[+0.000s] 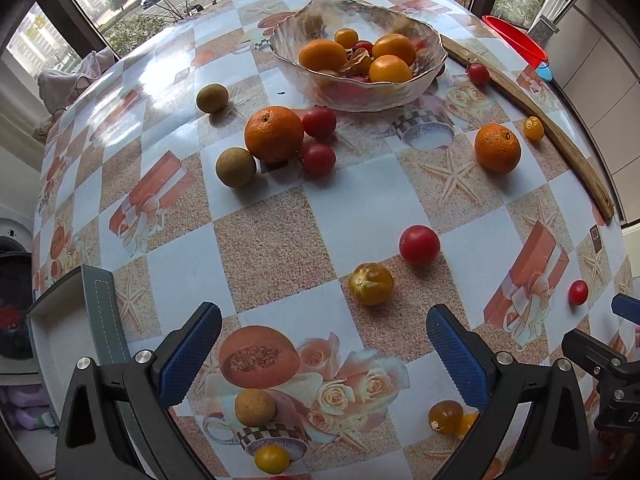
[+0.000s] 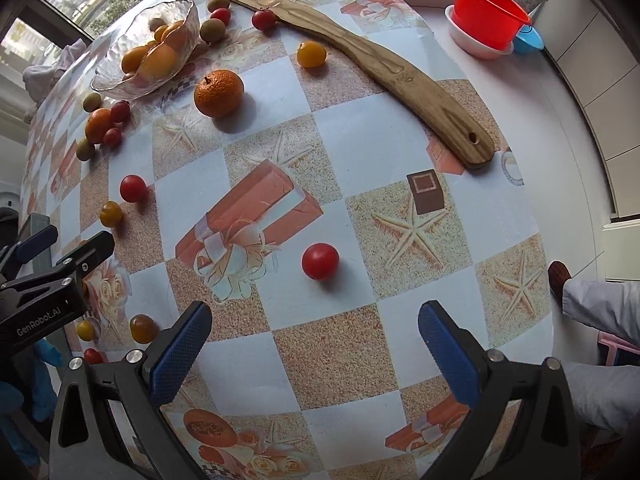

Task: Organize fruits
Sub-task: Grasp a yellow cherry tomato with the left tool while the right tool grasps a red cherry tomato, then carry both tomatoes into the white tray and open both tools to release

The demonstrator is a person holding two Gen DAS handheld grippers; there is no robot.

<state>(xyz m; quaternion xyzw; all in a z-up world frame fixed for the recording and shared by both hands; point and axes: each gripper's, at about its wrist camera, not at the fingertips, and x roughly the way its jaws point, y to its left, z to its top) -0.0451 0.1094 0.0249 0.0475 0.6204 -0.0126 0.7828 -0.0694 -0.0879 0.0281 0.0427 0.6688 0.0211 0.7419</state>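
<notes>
Both grippers are held above the table point(image 1: 360, 200), their jaws spread wide with nothing between them. Ahead of the left gripper point(image 1: 324, 344), a yellow-brown tomato point(image 1: 371, 283) and a red tomato point(image 1: 419, 245) are seen just beyond the right finger, with open cloth in between. Farther ahead, a large orange point(image 1: 274, 139) is flanked by two small red tomatoes and two brownish fruits. The glass bowl point(image 1: 280, 46), already holding oranges and small tomatoes, is set at the far end.

Directly ahead of the right gripper point(image 2: 314, 344), one red tomato point(image 2: 320, 261) is found lying alone, nothing standing in the way. A long wooden board point(image 2: 360, 56) and a red tub point(image 2: 490, 12) are shown whole only in the right view; in the left view they are cut off. A grey box point(image 1: 100, 312), left of the left jaws, is shown only there. Small amber fruits point(image 1: 446, 416) are partly hidden behind the left gripper's right finger.
</notes>
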